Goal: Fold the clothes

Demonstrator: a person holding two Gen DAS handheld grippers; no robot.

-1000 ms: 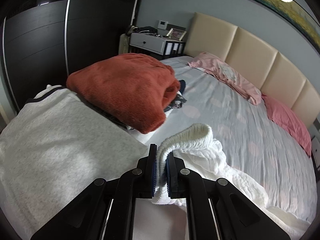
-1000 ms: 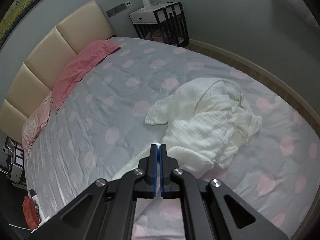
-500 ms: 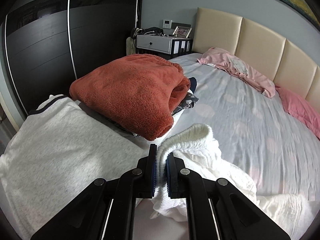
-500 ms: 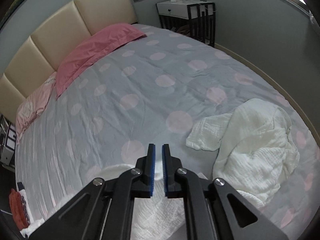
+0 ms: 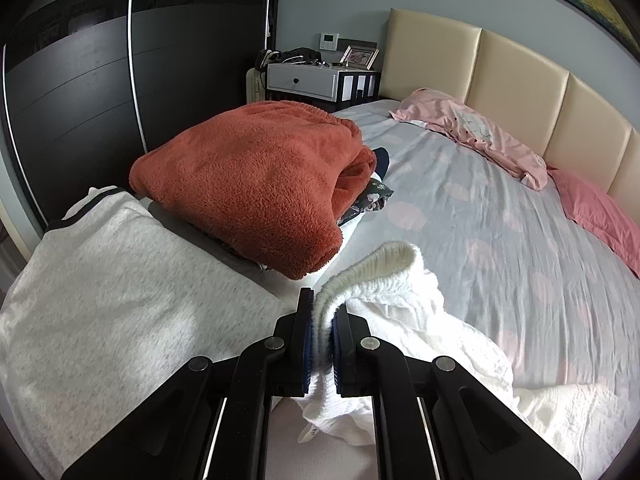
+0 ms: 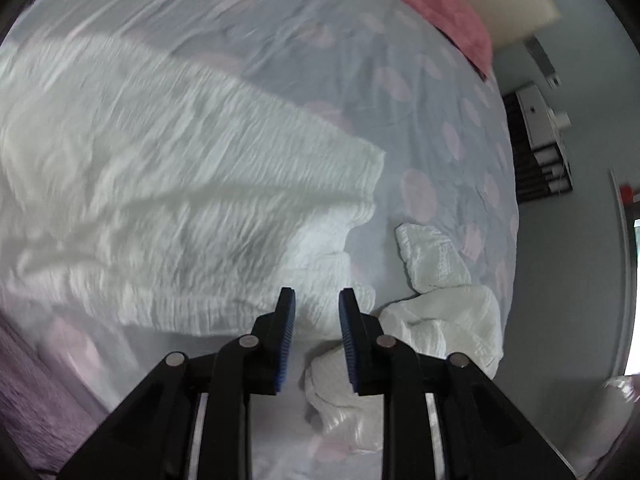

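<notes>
Left wrist view. Between the jaws of the left gripper (image 5: 321, 332): ribbed hem of a crinkled garment (image 5: 384, 276), arching up ahead of the jaws, the rest trailing right and back along the bed (image 5: 500, 240). Left of the jaws: a flat-laid sweatshirt (image 5: 104, 292). Ahead and left: a fleece bundle (image 5: 256, 184) stacked on other clothes. Far ahead: nightstand (image 5: 316, 80) beside the headboard (image 5: 520, 76). Ahead right: two pillows (image 5: 480, 136) against the headboard.

Right wrist view, blurred. Ahead and left of the jaws of the right gripper (image 6: 315, 332): the garment's broad spread on the bed. Right of and under the jaws: bunched folds.
</notes>
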